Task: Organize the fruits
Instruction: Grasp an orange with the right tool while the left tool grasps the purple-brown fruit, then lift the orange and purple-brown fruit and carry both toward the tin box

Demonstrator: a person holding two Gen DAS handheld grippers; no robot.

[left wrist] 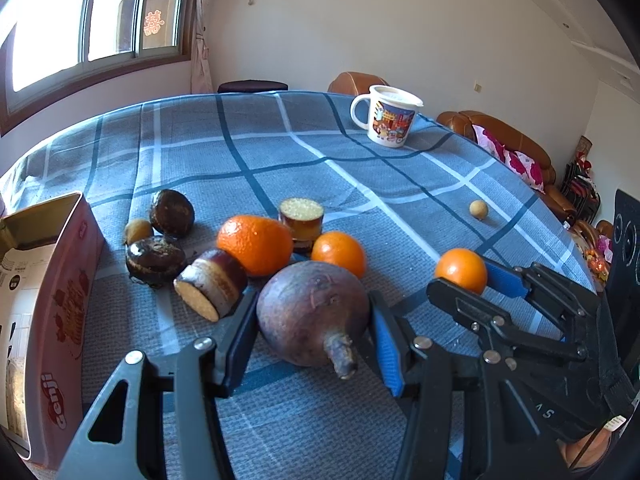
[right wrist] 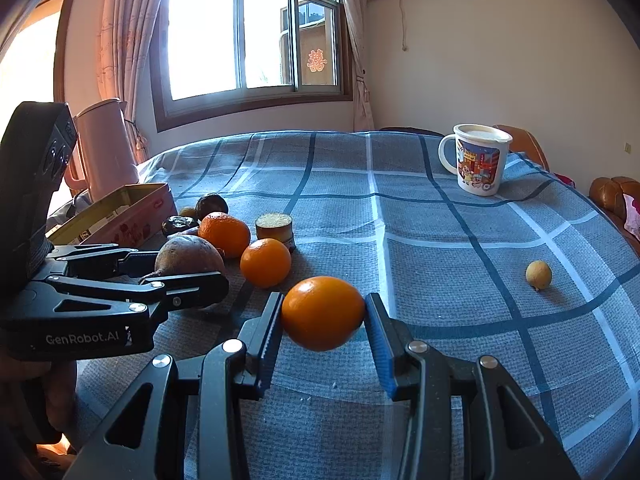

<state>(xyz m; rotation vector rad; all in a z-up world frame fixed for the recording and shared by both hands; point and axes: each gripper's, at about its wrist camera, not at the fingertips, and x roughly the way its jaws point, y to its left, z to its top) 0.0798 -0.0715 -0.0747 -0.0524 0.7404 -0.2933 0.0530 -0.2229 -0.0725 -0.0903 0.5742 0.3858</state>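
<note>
Fruits on blue plaid tablecloth: large purple round beet-like root, lower centre of left view, clamped between left gripper fingers; small orange citrus, lower centre of right view, clamped between right gripper fingers.

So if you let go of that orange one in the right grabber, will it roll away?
Probably a little. The orange is round and smooth, so it could roll on the flat checked cloth. The right gripper touches it only at two small spots on its sides, so it might also slip or spin. The cloth looks rough, which should stop it soon.
</note>
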